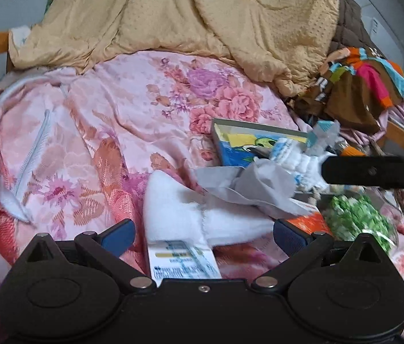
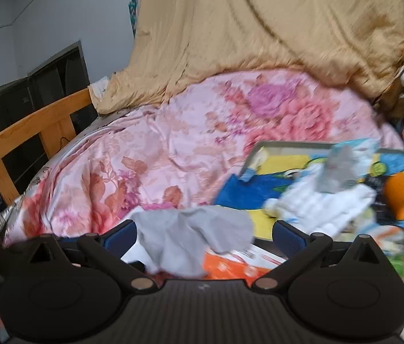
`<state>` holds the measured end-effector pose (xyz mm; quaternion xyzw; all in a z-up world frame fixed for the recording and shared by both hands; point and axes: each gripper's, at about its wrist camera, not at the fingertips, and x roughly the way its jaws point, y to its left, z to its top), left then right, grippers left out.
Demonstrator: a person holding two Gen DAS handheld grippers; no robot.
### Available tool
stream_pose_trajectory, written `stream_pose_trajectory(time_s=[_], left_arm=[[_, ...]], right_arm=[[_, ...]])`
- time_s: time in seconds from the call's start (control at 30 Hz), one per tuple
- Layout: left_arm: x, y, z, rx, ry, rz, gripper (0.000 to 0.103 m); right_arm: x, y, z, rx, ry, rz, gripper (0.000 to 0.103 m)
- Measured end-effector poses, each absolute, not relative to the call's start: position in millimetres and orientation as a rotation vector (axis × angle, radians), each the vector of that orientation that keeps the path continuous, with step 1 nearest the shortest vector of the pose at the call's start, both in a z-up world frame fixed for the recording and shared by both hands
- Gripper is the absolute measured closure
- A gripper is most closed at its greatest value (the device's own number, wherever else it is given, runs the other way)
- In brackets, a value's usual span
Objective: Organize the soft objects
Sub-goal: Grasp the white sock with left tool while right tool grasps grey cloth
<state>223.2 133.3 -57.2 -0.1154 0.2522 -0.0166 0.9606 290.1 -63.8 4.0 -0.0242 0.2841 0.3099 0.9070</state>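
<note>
The left gripper (image 1: 203,233) gapes wide around a fluffy white cloth (image 1: 179,215) on the pink floral bedspread (image 1: 110,120). Right of it lies a crumpled grey sock (image 1: 247,186), then a shallow grey-rimmed box (image 1: 259,126) holding blue-and-yellow fabric. The right gripper (image 2: 203,233) also stands wide, with the sock between its fingers.

Right wrist view blurred throughout, the grey cloth (image 2: 193,240) and white knit item (image 2: 325,203) smeared; label print on the white pad (image 1: 184,263) illegible; tan quilt (image 1: 173,14) cut off at the far edge; green packet (image 1: 356,220) blurred.
</note>
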Motion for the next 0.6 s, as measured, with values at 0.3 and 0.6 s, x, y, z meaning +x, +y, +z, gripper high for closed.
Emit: stream_pose_trajectory(time_s=[0.3, 0.6], left_arm=[[229.3, 135.5, -72.2, -0.233, 0.459, -0.049, 0.001], [226.4, 139.3, -73.3, -0.262, 0.438, -0.060, 0.002]], right_arm=[[322.6, -18.0, -7.5, -0.053, 0.726, 0.660, 0.000], [328.3, -3.5, -18.3, -0.086, 0.793, 0.577, 0.009]])
